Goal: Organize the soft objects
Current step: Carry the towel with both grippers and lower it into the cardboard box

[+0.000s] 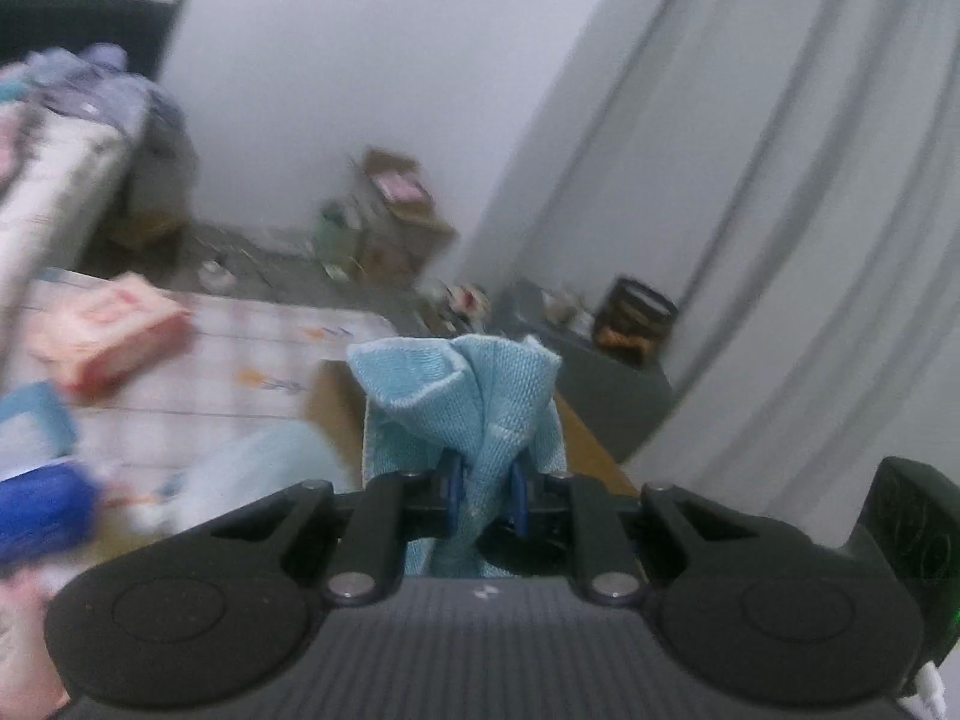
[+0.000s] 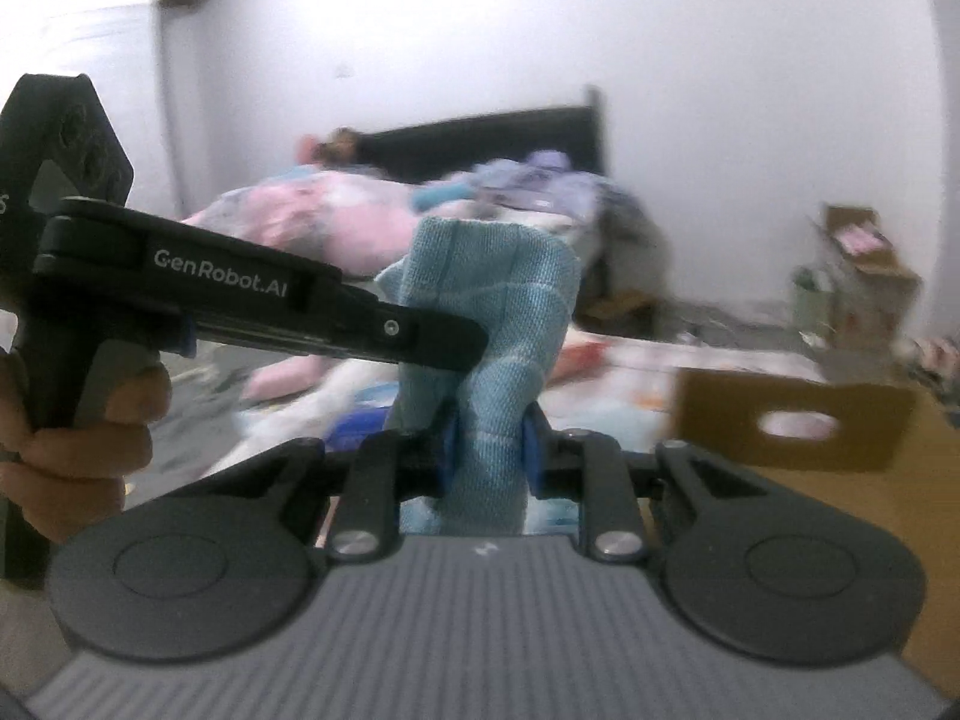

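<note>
Left gripper (image 1: 486,495) and right gripper (image 2: 487,450) each clamped on light-blue cloth (image 2: 510,300), above patterned bench (image 1: 252,354).

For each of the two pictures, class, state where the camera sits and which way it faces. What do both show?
Left wrist view: sits on the left gripper, facing a curtain and a table; only its fingers show.
Right wrist view: sits on the right gripper, facing a bed; the left gripper and a hand show.
Shared: the blue cloth, pinched by both grippers.
</note>
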A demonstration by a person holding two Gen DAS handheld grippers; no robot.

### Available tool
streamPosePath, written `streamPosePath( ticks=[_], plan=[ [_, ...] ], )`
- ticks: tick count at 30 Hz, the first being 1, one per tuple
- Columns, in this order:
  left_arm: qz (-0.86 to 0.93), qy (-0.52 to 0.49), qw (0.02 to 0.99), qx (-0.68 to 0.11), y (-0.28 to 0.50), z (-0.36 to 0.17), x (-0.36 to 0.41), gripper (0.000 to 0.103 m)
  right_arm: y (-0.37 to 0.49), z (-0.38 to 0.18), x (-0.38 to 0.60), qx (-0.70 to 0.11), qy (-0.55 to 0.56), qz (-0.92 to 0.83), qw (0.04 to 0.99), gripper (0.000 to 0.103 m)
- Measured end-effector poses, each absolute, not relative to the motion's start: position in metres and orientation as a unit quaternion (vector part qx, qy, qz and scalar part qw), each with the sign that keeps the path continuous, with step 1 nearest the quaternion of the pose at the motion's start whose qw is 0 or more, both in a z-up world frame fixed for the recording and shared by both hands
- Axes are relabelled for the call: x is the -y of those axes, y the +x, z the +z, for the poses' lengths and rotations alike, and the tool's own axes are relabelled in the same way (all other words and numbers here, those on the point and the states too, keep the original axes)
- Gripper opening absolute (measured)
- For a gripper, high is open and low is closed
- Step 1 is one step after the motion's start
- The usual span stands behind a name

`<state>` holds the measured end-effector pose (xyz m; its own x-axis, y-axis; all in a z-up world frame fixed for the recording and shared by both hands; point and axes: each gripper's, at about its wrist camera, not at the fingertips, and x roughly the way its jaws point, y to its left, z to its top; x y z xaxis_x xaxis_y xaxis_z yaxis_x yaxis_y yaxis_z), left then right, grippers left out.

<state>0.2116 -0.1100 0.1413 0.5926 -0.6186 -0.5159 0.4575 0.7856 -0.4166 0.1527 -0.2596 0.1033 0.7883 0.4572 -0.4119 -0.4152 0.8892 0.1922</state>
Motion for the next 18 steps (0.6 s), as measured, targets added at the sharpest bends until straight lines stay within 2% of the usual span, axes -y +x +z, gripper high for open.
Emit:
streamPosePath(
  ticks=[6, 15, 17, 18],
  plan=[
    [-0.303, -0.072, 0.864, -0.396, 0.307, 0.093, 0.163, 0.017, 0.241, 0.076, 0.330, -0.322, 0.109, 0.186, 0.922, 0.020],
    [-0.260, -0.024, 0.842, -0.471, 0.395, 0.030, 0.195, 0.018, 0.348, -0.011, 0.367, -0.442, 0.190, 0.170, 0.860, 0.020],
    [-0.249, -0.019, 0.842, -0.479, 0.403, 0.024, 0.196, 0.022, 0.372, -0.028, 0.369, -0.455, 0.203, 0.176, 0.849, 0.020],
    [-0.244, -0.018, 0.841, -0.482, 0.408, 0.021, 0.196, 0.028, 0.383, -0.037, 0.368, -0.460, 0.208, 0.179, 0.844, 0.020]
  ],
)
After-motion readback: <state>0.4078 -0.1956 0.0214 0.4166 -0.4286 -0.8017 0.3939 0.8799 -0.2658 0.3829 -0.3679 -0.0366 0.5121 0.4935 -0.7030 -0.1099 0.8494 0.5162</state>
